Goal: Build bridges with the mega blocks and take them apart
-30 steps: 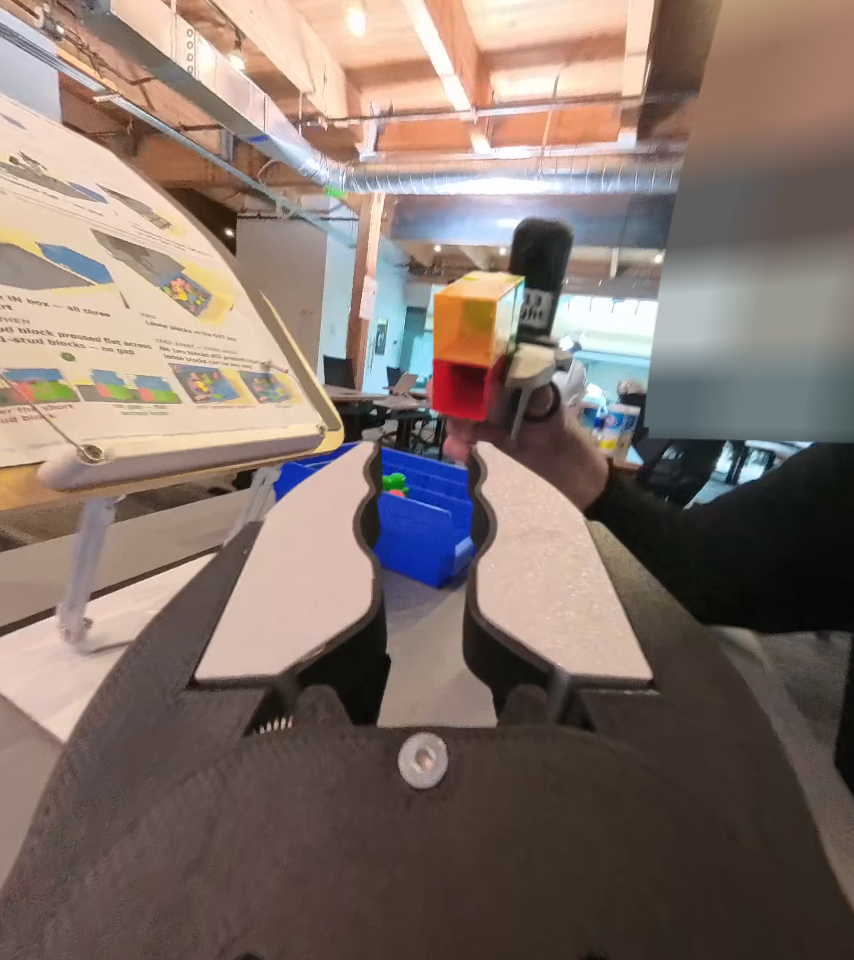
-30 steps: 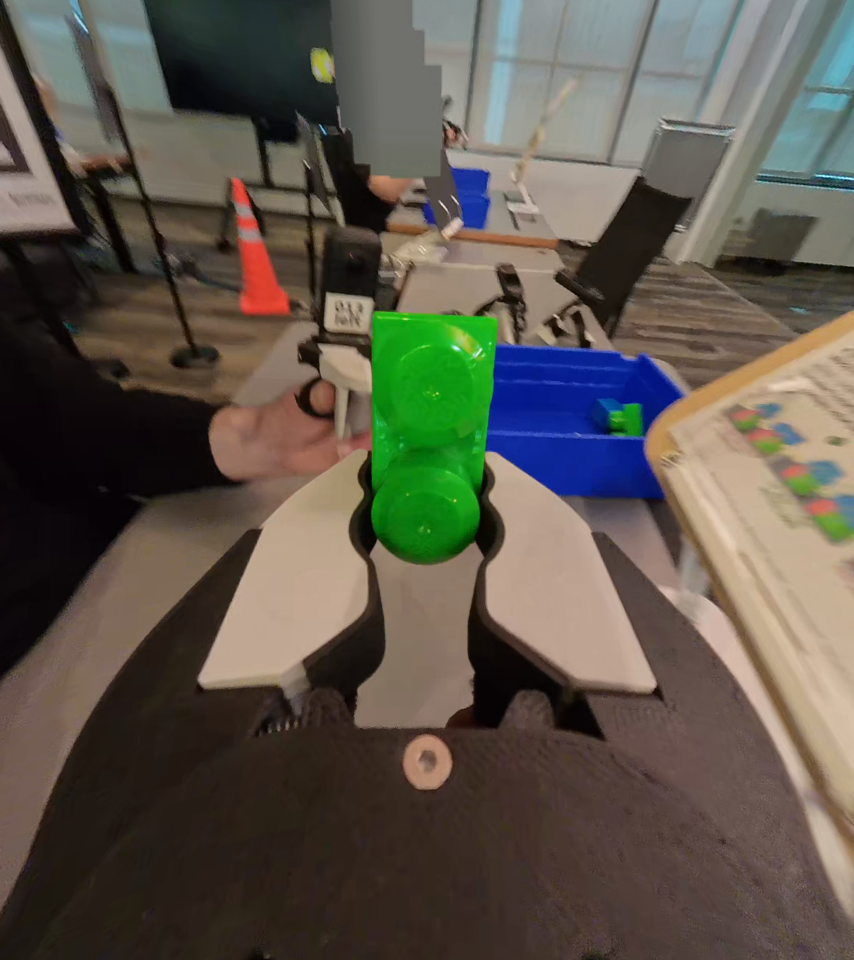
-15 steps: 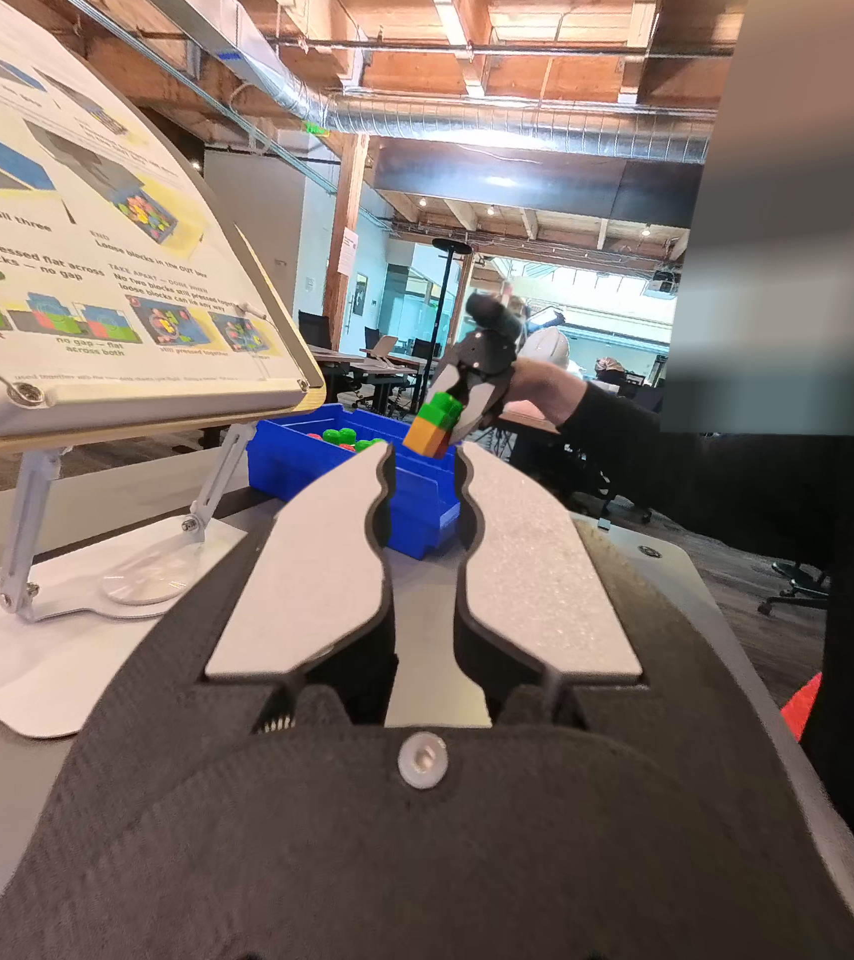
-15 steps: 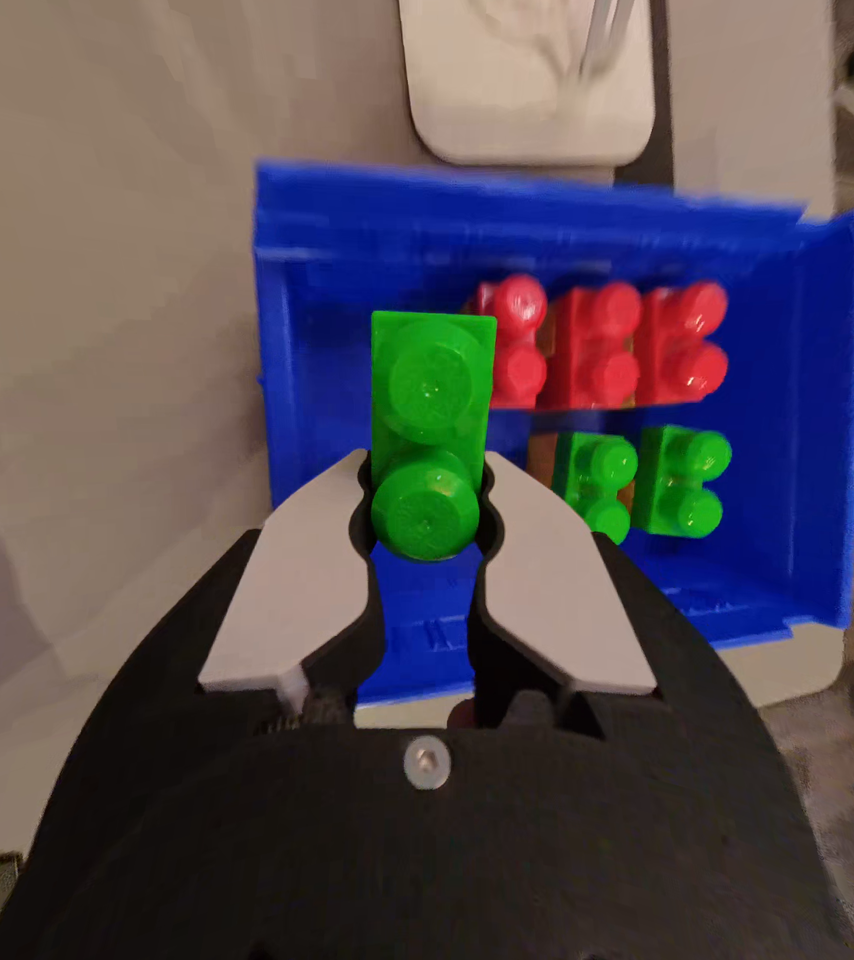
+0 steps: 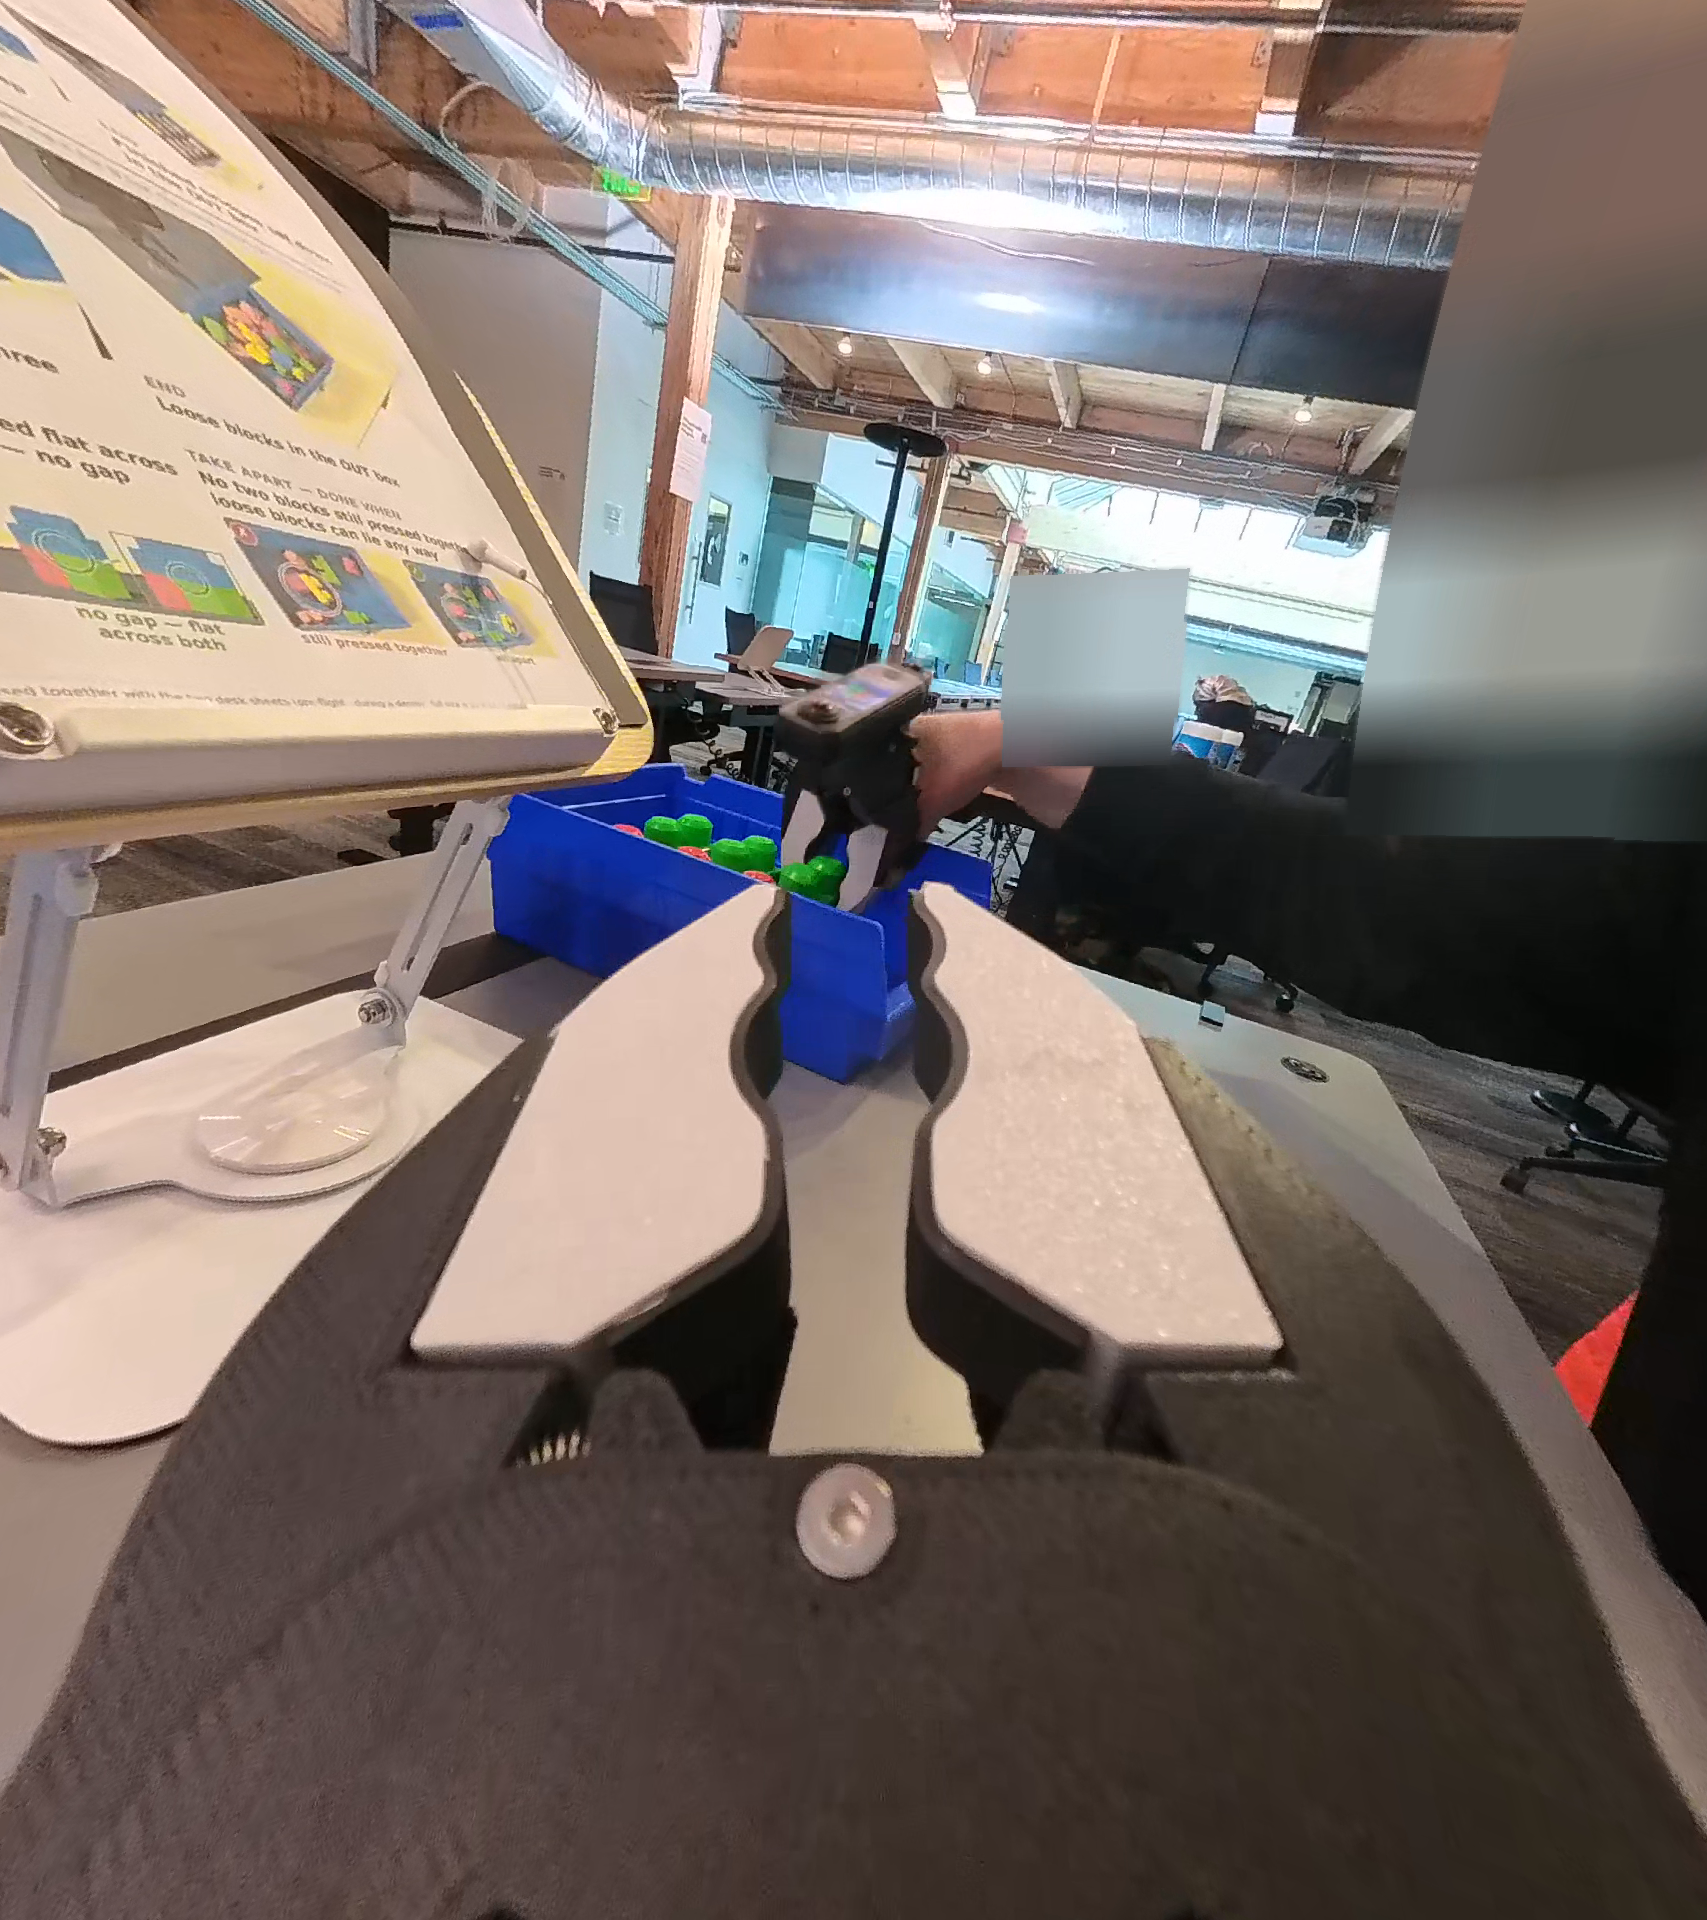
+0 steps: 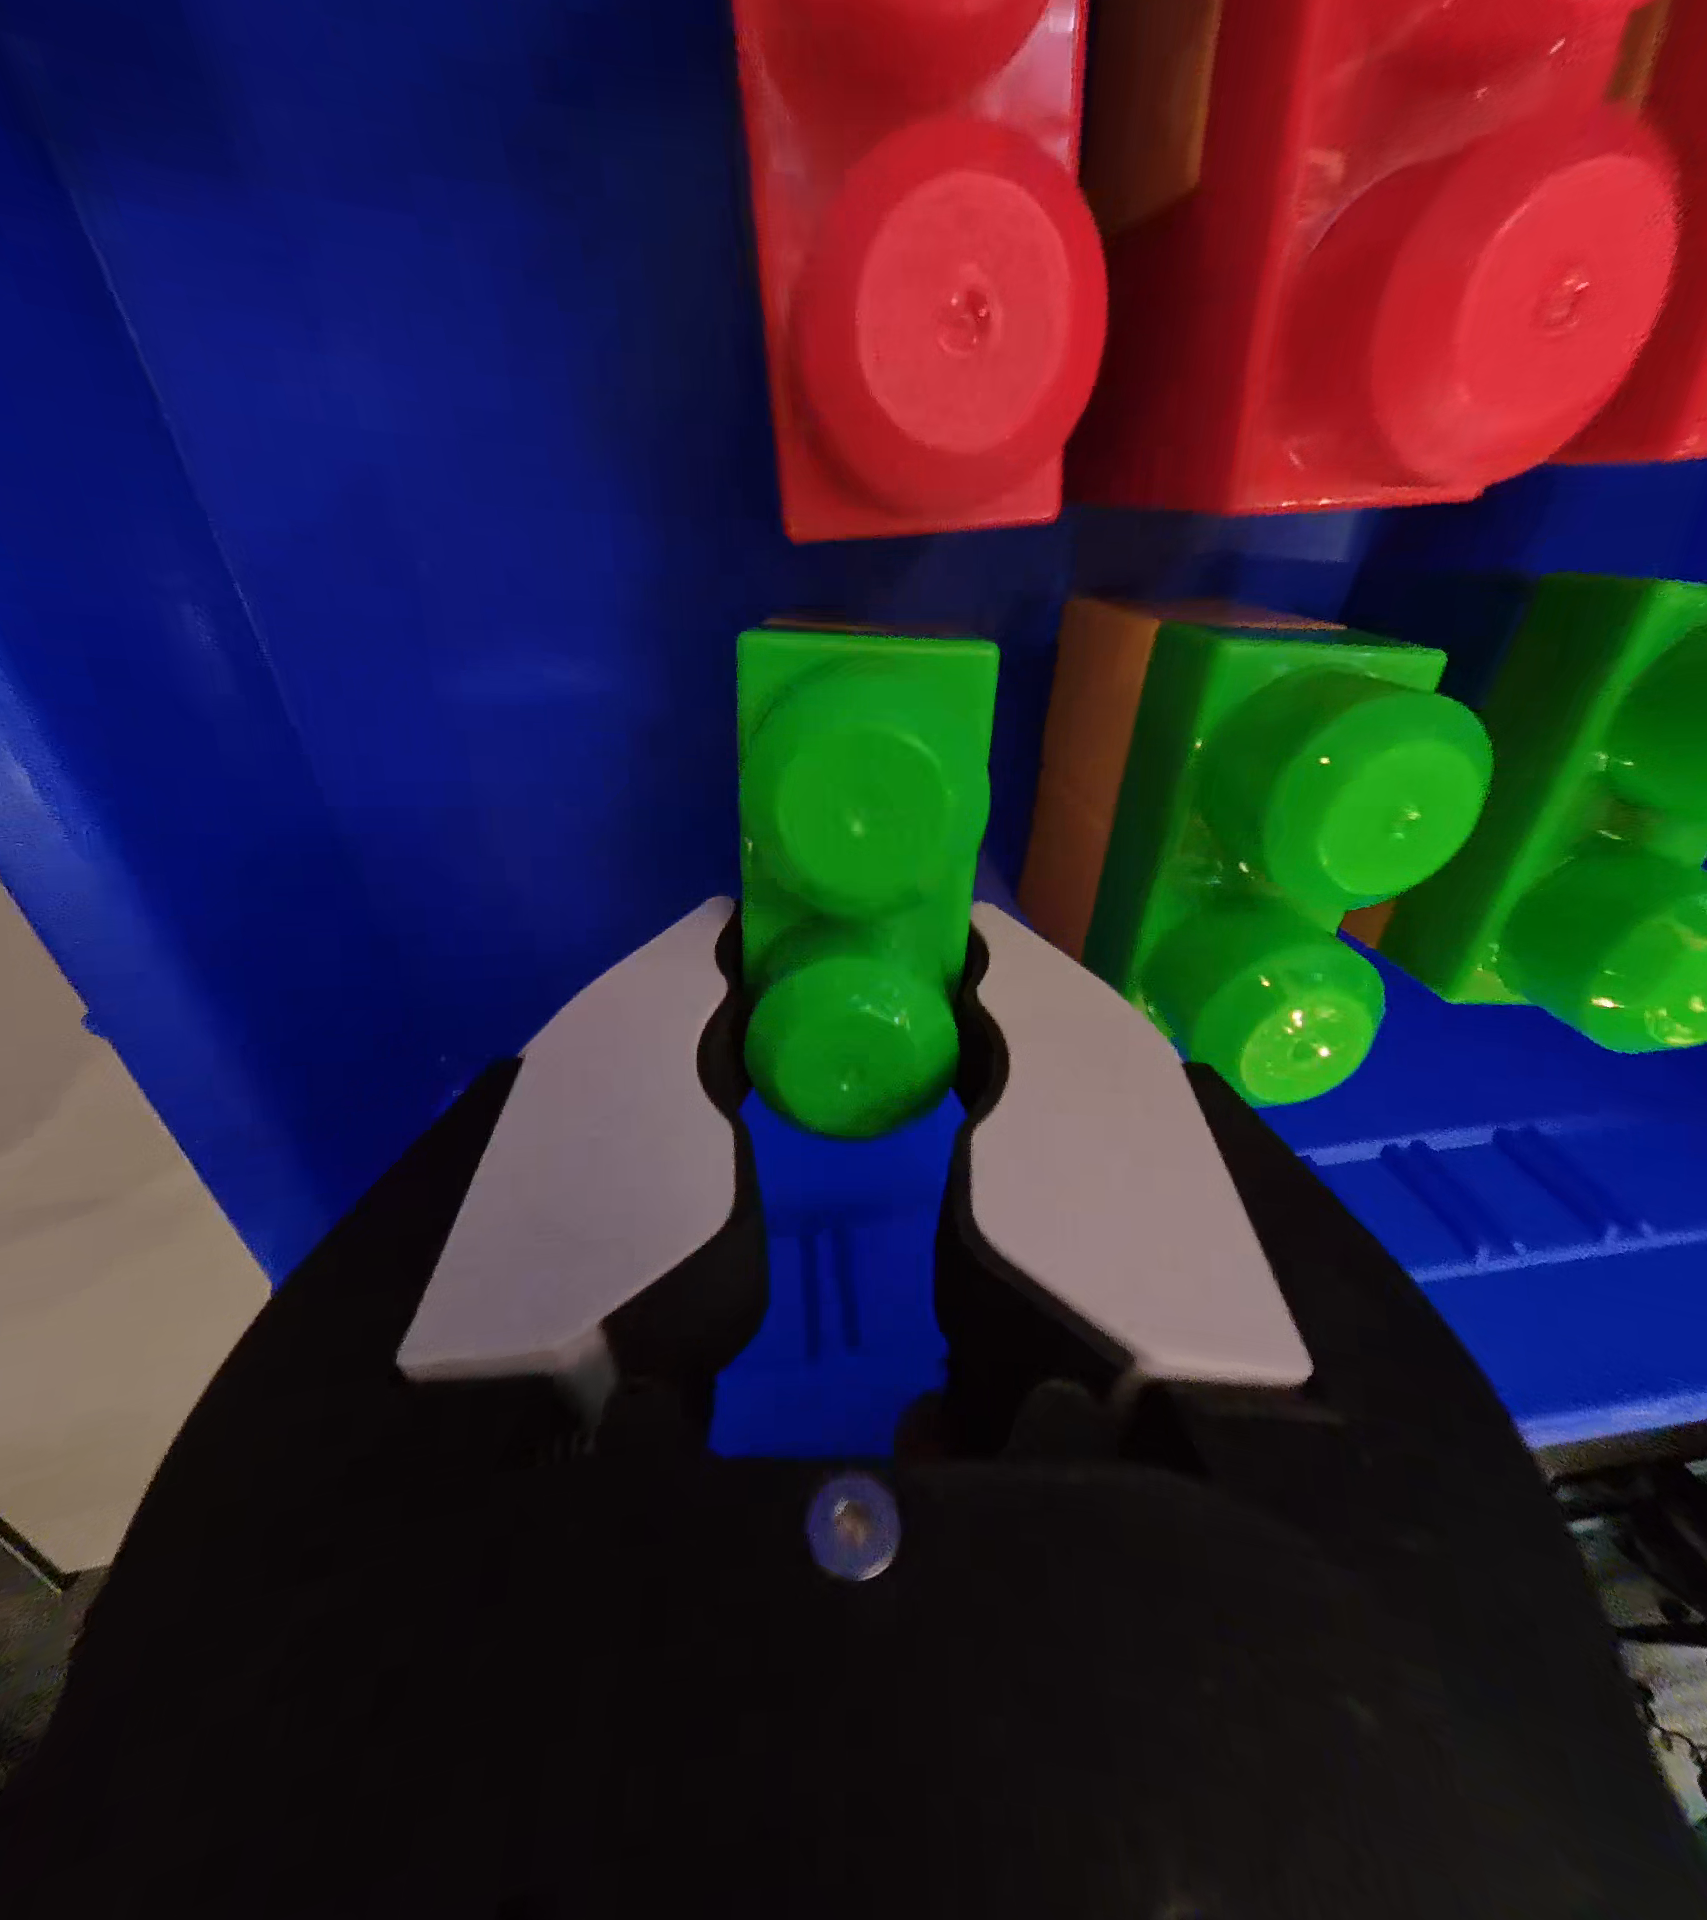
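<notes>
A green two-stud block [image 6: 864, 831] is held studs-up inside the blue bin [image 6: 309, 520]. Two more green blocks [image 6: 1275, 852] are seen to its right. Red blocks [image 6: 932, 270] are set farther back.

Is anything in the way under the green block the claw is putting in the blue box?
Nothing visible blocks it. The right claw grips the green block over a bare strip of the blue box. Other green blocks sit to its right, red blocks beyond.

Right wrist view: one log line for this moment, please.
phase: placing | right tongs: shut on green block | place: inside blue bin, beside green and red blocks | left tongs: open, nothing held, outside bin
</notes>
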Available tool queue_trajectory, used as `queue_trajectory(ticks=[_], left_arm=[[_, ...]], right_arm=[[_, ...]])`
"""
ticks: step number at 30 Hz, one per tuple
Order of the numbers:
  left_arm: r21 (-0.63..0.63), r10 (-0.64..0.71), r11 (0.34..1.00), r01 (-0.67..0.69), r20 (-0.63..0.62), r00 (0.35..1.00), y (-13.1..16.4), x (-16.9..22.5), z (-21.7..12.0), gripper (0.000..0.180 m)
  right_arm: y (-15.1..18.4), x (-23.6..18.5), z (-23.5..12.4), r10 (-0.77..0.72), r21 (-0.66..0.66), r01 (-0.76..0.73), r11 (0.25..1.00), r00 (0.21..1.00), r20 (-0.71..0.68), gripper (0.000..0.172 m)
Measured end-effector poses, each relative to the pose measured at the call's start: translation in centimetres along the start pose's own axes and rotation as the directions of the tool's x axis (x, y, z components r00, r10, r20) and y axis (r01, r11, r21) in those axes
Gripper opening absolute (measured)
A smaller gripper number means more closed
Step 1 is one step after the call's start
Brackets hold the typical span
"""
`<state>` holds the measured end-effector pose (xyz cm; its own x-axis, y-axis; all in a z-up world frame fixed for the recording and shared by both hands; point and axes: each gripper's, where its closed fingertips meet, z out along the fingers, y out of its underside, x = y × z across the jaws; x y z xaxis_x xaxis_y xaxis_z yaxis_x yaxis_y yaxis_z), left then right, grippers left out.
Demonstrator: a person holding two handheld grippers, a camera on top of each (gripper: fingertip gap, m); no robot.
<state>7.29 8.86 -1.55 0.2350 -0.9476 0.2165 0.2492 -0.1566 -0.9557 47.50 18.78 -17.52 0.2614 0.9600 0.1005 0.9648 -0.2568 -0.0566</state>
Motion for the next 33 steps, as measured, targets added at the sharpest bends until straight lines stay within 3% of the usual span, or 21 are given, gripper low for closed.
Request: queue_trajectory(ticks=[6, 7, 9, 11, 16, 19, 21, 24, 28, 30, 33], left_arm=[[-0.002, 0.000, 1.000, 0.000, -0.004, 1.000, -0.1, 0.1, 0.0, 0.021], [-0.004, 0.002, 1.000, -0.002, -0.004, 1.000, 0.0, 0.1, 0.0, 0.021], [-0.016, 0.015, 1.000, -0.015, 0.005, 1.000, 0.0, 0.1, 0.0, 0.023], [-0.015, 0.038, 0.999, -0.038, 0.016, 0.999, -0.5, 0.1, -0.4, 0.023], [-0.055, 0.154, 0.988, -0.148, 0.135, 0.979, -3.1, -1.0, -3.5, 0.026], [-0.233, 0.299, 0.945, -0.232, 0.318, 0.899, -4.3, -4.4, -7.5, 0.027], [-0.398, 0.412, 0.883, -0.248, 0.407, 0.815, -4.9, -7.0, -10.2, 0.026], [-0.617, 0.543, 0.763, -0.192, 0.451, 0.709, -5.3, -11.0, -13.4, 0.026], [-0.810, 0.697, 0.557, -0.186, 0.334, 0.635, -4.9, -16.7, -14.6, 0.031], [-0.887, 0.751, 0.422, -0.187, 0.226, 0.621, -3.9, -20.2, -14.8, 0.035], [-0.967, 0.840, 0.113, -0.229, -0.030, 0.541, -3.1, -25.4, -15.4, 0.026]], right_arm=[[0.2, 0.2, 0.4, -0.033, -0.089, 0.034, 0.995, 0.999, 0.011, 0.038], [0.2, 0.3, 0.3, -0.036, -0.109, 0.036, 0.993, 0.999, 0.003, 0.041], [0.5, 0.8, -0.1, -0.025, -0.147, 0.021, 0.989, 0.999, -0.026, 0.067], [0.9, 1.3, -1.1, -0.028, -0.159, 0.015, 0.987, 0.997, -0.075, 0.075], [1.0, 0.0, -6.2, -0.006, -0.073, -0.009, 0.997, 0.982, -0.191, 0.077], [-1.0, -2.6, -10.3, -0.016, 0.072, 0.037, 0.997, 0.962, -0.274, 0.070], [-3.7, -5.4, -12.5, -0.049, 0.202, 0.115, 0.973, 0.950, -0.307, 0.056], [-8.2, -10.1, -13.6, -0.119, 0.318, 0.230, 0.920, 0.935, -0.335, 0.051], [-15.4, -16.3, -12.3, -0.222, 0.480, 0.333, 0.812, 0.936, -0.274, 0.045], [-18.5, -19.0, -10.9, -0.278, 0.549, 0.355, 0.757, 0.935, -0.220, 0.043], [-21.8, -21.7, -8.2, -0.340, 0.605, 0.352, 0.714, 0.930, -0.140, 0.041]])
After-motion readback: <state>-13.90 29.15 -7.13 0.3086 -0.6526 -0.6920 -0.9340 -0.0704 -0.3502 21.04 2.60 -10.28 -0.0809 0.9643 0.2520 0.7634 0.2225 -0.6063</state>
